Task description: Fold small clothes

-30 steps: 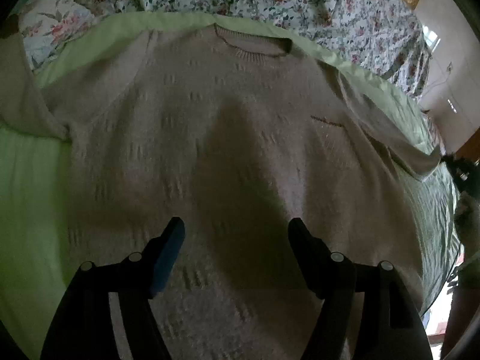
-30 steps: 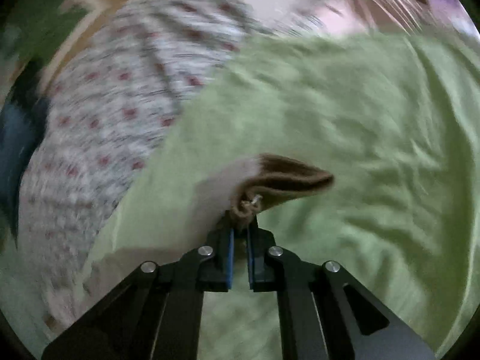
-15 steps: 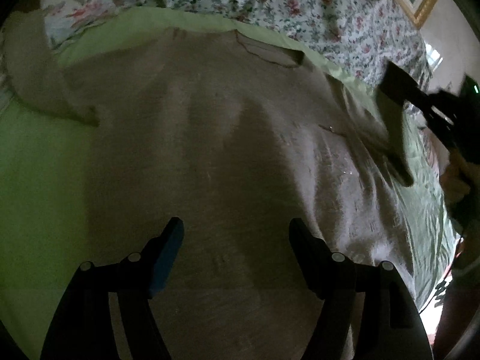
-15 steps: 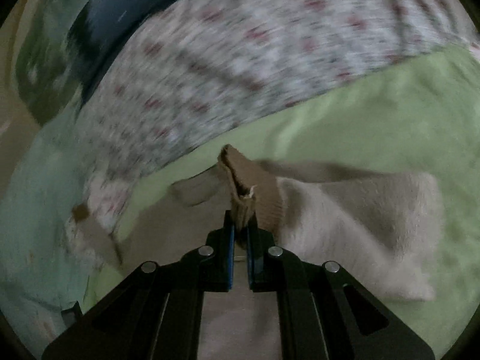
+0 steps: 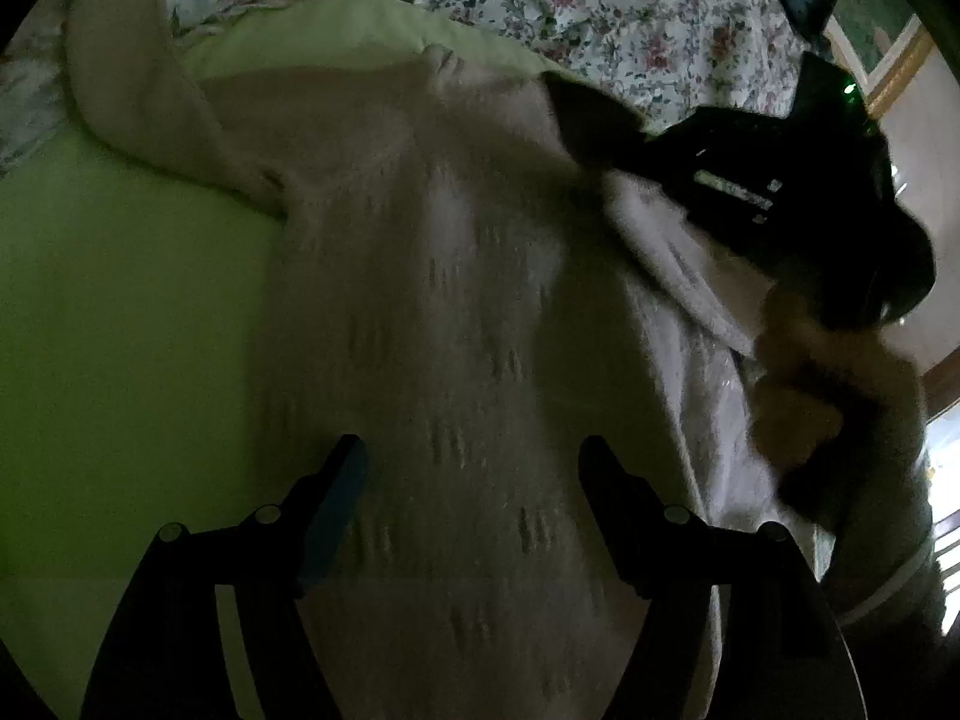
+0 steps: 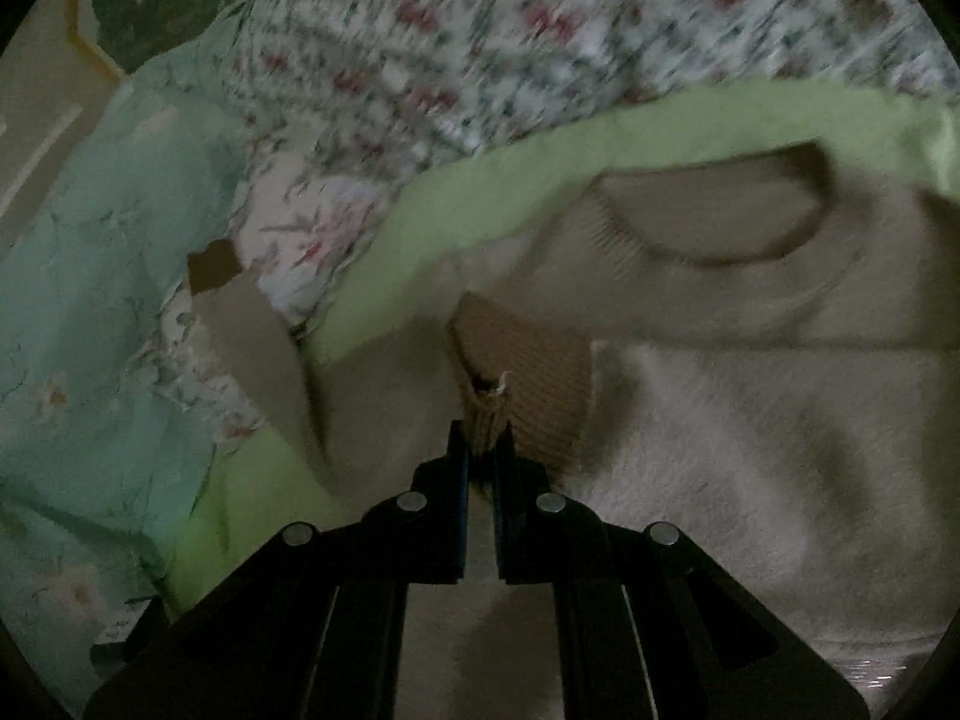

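A beige knit sweater [image 5: 456, 312] lies flat on a green sheet [image 5: 120, 324]. My left gripper [image 5: 471, 468] is open just above the sweater's lower body, holding nothing. My right gripper [image 6: 480, 450] is shut on the brown ribbed cuff [image 6: 528, 372] of the sweater's right sleeve and holds it over the chest, below the neckline [image 6: 708, 222]. In the left wrist view the right gripper [image 5: 606, 138] shows as a dark shape at the upper right, with the sleeve draped under it. The other sleeve [image 5: 132, 96] stretches out to the left.
A floral quilt [image 5: 600, 6] lies beyond the green sheet. A pale teal floral bedcover [image 6: 90, 312] lies to the left in the right wrist view. The person's hand and sleeve [image 5: 840, 396] are at the right edge of the left wrist view.
My right gripper has carried the sleeve cuff from the sheet beside the sweater inward over its chest. The left gripper has stayed open and shifted a little over the lower body.
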Demonstrator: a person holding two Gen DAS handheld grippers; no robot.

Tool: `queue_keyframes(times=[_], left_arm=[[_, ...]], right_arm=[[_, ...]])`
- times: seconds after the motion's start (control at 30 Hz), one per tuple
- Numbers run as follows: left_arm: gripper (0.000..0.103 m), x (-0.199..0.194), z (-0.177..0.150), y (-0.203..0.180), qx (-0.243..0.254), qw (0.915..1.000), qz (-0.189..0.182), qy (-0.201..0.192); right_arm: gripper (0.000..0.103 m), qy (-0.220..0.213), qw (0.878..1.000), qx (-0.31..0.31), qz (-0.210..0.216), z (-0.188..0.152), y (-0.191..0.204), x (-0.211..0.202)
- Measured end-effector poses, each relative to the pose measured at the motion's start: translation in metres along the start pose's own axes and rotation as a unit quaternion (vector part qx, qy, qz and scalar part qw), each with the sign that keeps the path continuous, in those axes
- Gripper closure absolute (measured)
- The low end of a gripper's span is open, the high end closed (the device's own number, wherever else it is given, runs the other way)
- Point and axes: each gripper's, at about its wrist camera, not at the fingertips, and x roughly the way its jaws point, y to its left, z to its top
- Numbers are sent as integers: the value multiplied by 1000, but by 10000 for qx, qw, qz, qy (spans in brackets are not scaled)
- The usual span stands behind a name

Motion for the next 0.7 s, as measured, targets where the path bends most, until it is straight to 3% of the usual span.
queue_keyframes(times=[0.17, 0.23, 0.33, 0.43, 0.6, 0.63, 0.67, 0.7], left_arm=[[26, 13, 24, -8, 51, 9999, -80, -84], [24, 22, 38, -13, 60, 9998, -124, -115], [21, 39, 63, -16, -27, 9993, -370, -108], [21, 69, 90, -20, -79, 9986, -526, 51], [25, 99, 118, -31, 25, 9993, -369, -32], [41, 99, 121, -33, 67, 9993, -353, -108], [74, 99, 124, -36, 142, 9991, -378, -151], [94, 99, 125, -38, 208, 9988, -417, -144]], right_arm=[[91, 266, 9988, 92, 391, -14, 0, 22], [77, 309, 9979, 158, 547, -16, -4, 18], [69, 50, 9977, 233, 629, -19, -17, -11], [69, -237, 9967, 499, 588, -21, -38, -48], [69, -603, 9936, 888, 359, -35, -77, -104], [69, -691, 9925, 967, 269, -41, -87, -118], [69, -744, 9919, 1003, 214, -43, -92, -125], [69, -804, 9911, 1052, 131, -47, -98, -134]])
